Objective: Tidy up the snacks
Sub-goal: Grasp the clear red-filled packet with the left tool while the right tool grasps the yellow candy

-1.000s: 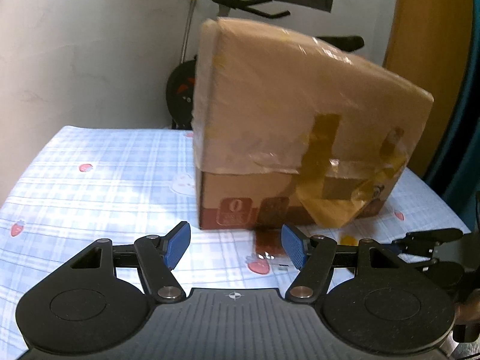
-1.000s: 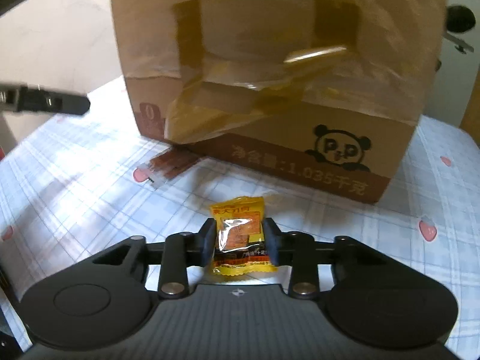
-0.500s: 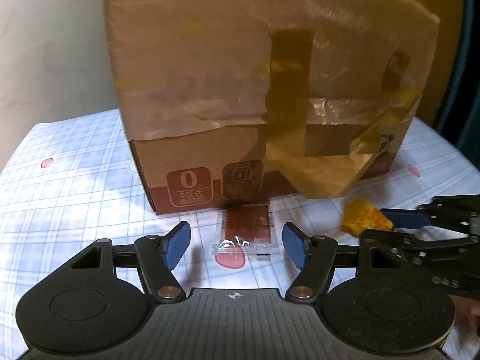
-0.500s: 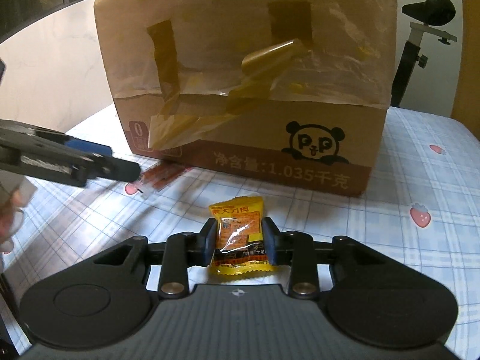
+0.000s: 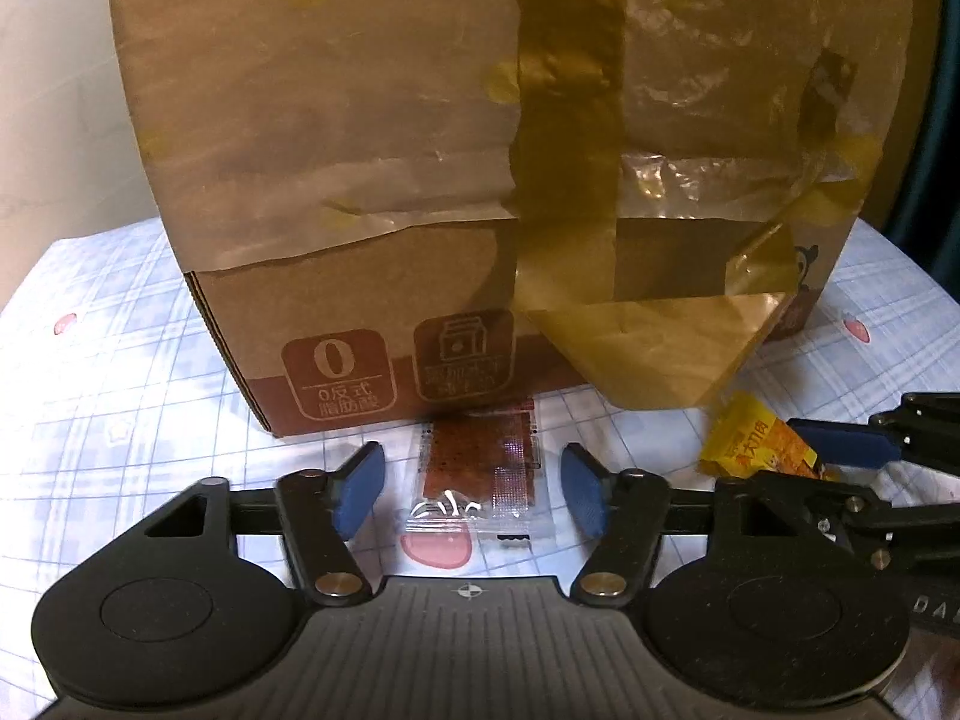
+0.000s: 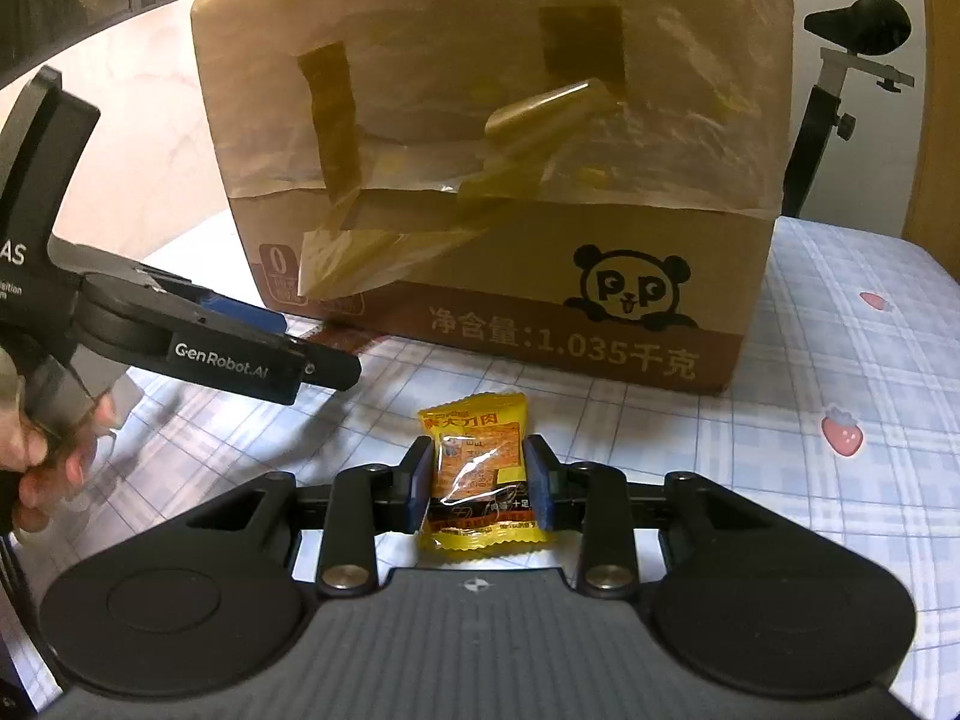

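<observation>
A clear packet with a red-brown snack (image 5: pixel 480 468) lies flat on the checked tablecloth (image 5: pixel 120 396) against the foot of a brown cardboard box (image 5: pixel 456 150). My left gripper (image 5: pixel 474 489) is open, its blue pads (image 5: pixel 358 487) either side of the packet, not touching it. My right gripper (image 6: pixel 479 480) is shut on a yellow snack packet (image 6: pixel 480 468) and holds it in front of the box's panda side (image 6: pixel 630 294). That yellow packet also shows in the left wrist view (image 5: pixel 756 444). The left gripper shows in the right wrist view (image 6: pixel 204 342).
The box has loose brown tape and plastic film hanging off its sides (image 5: pixel 648 354). A black stand with a saddle (image 6: pixel 852 60) rises behind the table at the right. A wall (image 5: pixel 54 120) lies behind the table.
My left gripper has moved forward and down, so the red-brown packet now lies between its open pads. My right gripper has backed a little from the box, holding the yellow packet throughout.
</observation>
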`<state>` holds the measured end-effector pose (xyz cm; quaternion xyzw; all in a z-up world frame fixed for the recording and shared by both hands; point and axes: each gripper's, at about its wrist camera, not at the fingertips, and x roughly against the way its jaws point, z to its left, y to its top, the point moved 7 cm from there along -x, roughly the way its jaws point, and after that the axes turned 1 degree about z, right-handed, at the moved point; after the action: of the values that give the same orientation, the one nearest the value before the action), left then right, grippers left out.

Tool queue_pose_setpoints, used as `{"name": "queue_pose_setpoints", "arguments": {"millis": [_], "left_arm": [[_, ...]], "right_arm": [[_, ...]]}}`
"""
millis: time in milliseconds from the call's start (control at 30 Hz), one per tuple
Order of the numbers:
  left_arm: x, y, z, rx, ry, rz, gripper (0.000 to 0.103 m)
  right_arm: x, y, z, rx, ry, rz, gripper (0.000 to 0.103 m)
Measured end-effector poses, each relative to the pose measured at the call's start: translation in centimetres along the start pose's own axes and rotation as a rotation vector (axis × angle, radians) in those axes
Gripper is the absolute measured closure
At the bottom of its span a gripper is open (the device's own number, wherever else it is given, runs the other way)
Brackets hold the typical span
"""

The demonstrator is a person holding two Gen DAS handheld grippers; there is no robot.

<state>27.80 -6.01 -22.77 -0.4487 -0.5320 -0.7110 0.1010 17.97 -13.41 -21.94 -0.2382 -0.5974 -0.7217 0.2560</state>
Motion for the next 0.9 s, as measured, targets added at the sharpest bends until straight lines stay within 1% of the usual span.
{"name": "queue_pose_setpoints", "arguments": {"millis": [33, 100, 433, 567, 633, 700, 833, 900], "left_arm": [[0.2, -0.1, -0.2, -0.01, -0.008, -0.007, 0.056], [0.7, -0.5, -0.2, -0.024, 0.004, -0.005, 0.056], [2.9, -3.1, 0.2, 0.024, -0.002, 0.007, 0.058], [4.3, -4.6, 0.6, 0.113, -0.01, -0.003, 0.058], [4.8, -5.2, 0.6, 0.139, -0.004, -0.014, 0.058], [5.2, -5.9, 0.0, 0.137, 0.011, -0.023, 0.058], [5.6, -6.7, -0.8, 0.1, 0.047, -0.032, 0.058], [6.0, -6.9, -0.9, 0.106, 0.052, -0.034, 0.059]], "right_arm": [[0.0, 0.0, -0.1, -0.007, 0.005, -0.001, 0.068], [0.1, 0.0, -0.2, -0.015, 0.01, -0.001, 0.068], [0.0, 0.1, -0.3, -0.041, 0.028, -0.003, 0.068], [0.1, 0.0, -0.3, -0.043, 0.029, -0.003, 0.068], [0.1, 0.0, -0.3, -0.042, 0.029, -0.003, 0.068], [0.2, 0.0, -0.4, -0.046, 0.031, -0.003, 0.068], [0.3, 0.0, -0.3, -0.049, 0.033, -0.003, 0.068], [0.3, 0.1, -0.3, -0.05, 0.033, -0.004, 0.068]]}}
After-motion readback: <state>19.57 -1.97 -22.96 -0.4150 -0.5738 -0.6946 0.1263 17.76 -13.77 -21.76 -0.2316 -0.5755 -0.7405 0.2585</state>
